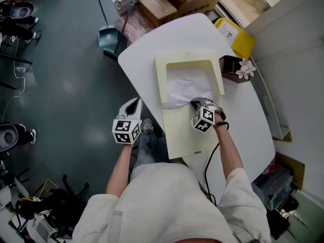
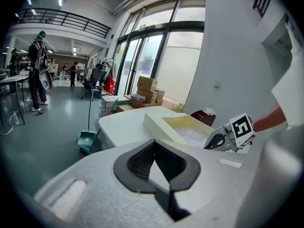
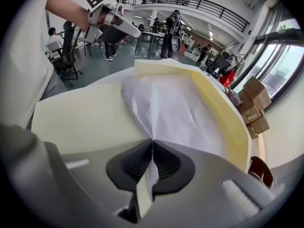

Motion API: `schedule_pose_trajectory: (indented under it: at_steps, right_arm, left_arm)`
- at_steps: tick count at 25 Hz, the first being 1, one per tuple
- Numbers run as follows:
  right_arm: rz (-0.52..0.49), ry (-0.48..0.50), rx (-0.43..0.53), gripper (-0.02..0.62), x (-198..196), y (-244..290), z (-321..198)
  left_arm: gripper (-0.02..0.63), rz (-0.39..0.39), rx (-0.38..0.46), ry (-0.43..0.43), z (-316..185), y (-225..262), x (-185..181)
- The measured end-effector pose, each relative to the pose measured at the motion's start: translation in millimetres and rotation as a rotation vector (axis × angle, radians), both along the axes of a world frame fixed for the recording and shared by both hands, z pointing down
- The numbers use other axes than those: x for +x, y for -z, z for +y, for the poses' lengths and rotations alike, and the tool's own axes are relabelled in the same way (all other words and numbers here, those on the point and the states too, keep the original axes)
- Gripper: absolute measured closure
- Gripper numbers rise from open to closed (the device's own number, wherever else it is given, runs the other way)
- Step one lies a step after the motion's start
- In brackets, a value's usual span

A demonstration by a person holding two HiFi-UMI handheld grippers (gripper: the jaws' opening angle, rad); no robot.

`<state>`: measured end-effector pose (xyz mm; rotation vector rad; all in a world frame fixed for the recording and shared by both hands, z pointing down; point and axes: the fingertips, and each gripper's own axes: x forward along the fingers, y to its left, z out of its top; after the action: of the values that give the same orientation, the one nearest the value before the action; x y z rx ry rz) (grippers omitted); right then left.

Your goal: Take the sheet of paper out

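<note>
Right gripper (image 3: 152,144) clamps the sheet of paper (image 3: 175,103), its near edge hidden; remainder lies in cream tray (image 1: 162,72). Left gripper (image 2: 154,145) closed, empty.

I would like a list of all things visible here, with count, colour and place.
table: one, white, centre.
holder: one, pale yellow, on the table.
sheet of paper: one, white, crumpled, inside the holder.
box with flower: one, brown, beside the holder.
yellow box: one, beyond the table.
cardboard boxes: several, brown, floor beyond the table.
dustpan: one, teal, floor beside the table.
people: several, far in the hall.
left gripper: one, shut, empty, beside the holder.
right gripper: one, shut on the sheet of paper.
</note>
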<state>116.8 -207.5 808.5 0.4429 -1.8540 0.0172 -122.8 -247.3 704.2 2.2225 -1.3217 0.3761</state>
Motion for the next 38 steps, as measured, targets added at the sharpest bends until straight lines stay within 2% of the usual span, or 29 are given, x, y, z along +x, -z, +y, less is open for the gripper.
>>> schedule_pose_trajectory:
  at_steps: [11, 27, 38]
  right_arm:
    - [-0.002, -0.023, 0.092, 0.586, -0.7, 13.5, 8.9]
    - [-0.049, -0.099, 0.333, 0.586, 11.1, 89.2, -2.6]
    - [-0.048, -0.128, 0.456, 0.586, 17.7, 133.7, -15.2]
  left_arm:
    - [0.604, -0.009, 0.031, -0.018, -2.6, 15.8, 7.2]
    - [0.604, -0.01, 0.144, -0.057, -10.4, 67.7, 30.7]
    - [0.604, -0.011, 0.214, -0.084, -15.7, 103.9, 41.0]
